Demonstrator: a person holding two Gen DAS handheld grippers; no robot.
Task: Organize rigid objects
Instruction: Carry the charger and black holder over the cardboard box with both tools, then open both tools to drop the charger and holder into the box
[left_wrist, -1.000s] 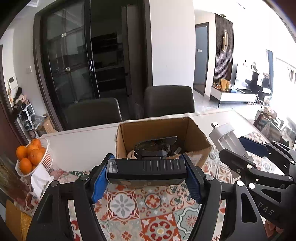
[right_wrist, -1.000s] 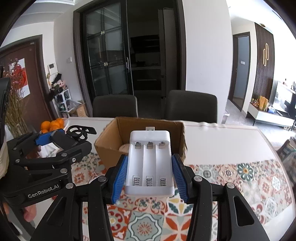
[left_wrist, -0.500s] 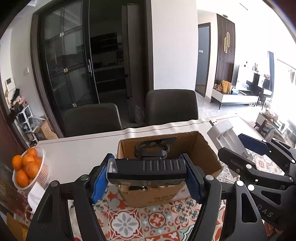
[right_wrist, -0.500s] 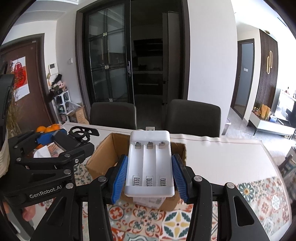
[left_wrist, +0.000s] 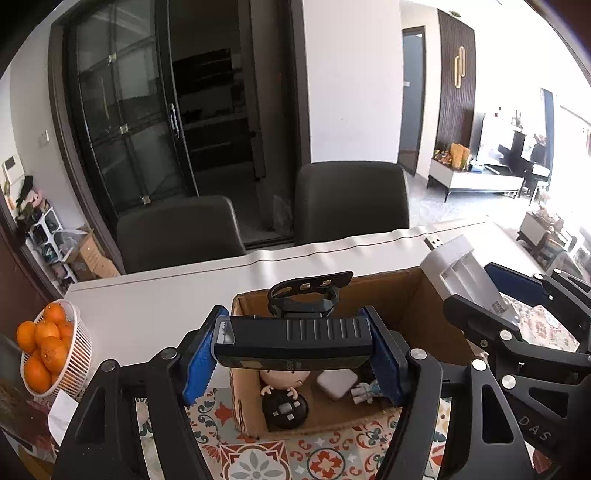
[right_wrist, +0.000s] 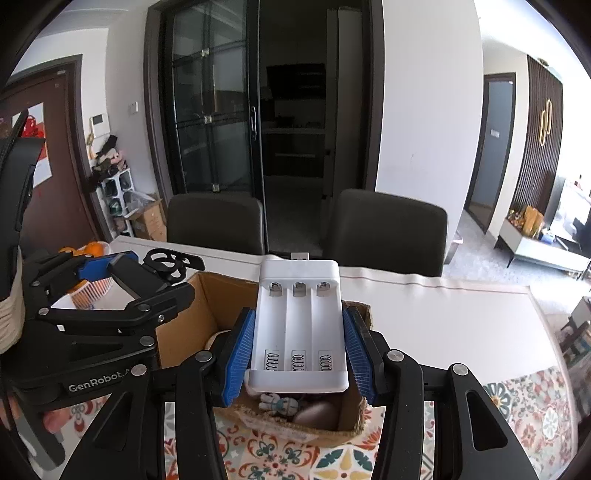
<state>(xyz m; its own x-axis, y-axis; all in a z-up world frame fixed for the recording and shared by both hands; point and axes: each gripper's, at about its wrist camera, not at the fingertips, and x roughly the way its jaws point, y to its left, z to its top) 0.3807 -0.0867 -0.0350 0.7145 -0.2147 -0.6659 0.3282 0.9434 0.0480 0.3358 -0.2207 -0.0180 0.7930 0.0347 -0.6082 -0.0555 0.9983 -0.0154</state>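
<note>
Box (left_wrist: 413, 291) of brown cardboard sits under the left gripper (left_wrist: 293, 349), which is clamped on a dark flat gadget (left_wrist: 291, 341) with a ring clip. A doll (left_wrist: 284, 376) and white adapter (left_wrist: 336, 384) already lie inside; this piece is not yet dropped.

From the right wrist, the right gripper (right_wrist: 299, 343) pinches a white battery charger (right_wrist: 299, 325), three empty slots up, over the same box (right_wrist: 207, 306).

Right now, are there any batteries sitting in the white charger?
No, all three slots of the white charger are bare, with springs and contacts exposed.
</note>
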